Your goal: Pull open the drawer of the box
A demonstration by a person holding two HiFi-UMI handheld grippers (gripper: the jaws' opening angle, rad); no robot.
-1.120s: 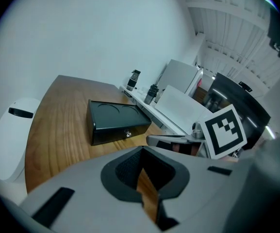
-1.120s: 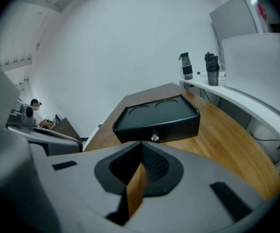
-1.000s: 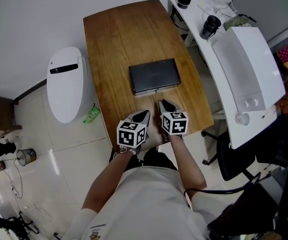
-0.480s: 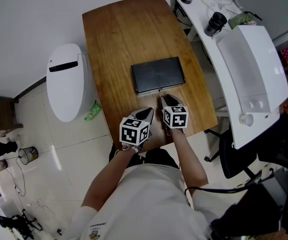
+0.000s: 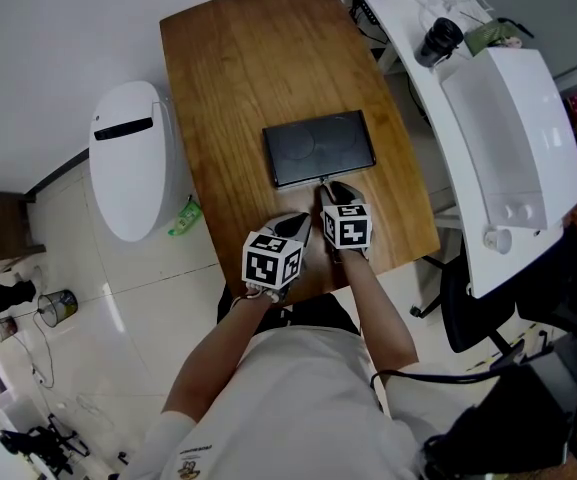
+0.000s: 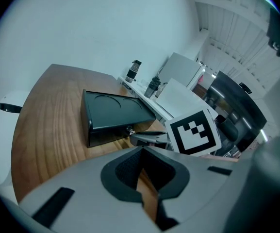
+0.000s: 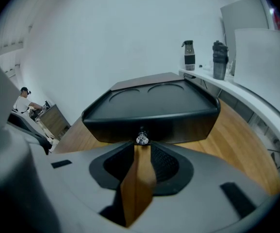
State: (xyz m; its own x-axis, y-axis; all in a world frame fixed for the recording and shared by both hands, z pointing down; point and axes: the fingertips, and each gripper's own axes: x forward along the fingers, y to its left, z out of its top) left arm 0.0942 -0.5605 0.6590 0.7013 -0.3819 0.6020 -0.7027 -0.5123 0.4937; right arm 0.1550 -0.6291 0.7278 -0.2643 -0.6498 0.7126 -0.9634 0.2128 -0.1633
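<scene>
Right gripper: advanced from near edge of table to box front; jaws narrowly apart, knob at tips, unclamped.
Left gripper: drawn to a slit, empty.
Box: mid-table, drawer closed.
Implication: probably ready to pinch, then pull.

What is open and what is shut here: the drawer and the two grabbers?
Drawer: shut, its front level with the box.
Knob: right at the right gripper's tips, seemingly not clamped.
Right gripper: jaws a little apart, nothing held.
Left gripper: jaws together, empty, back from the box.
</scene>
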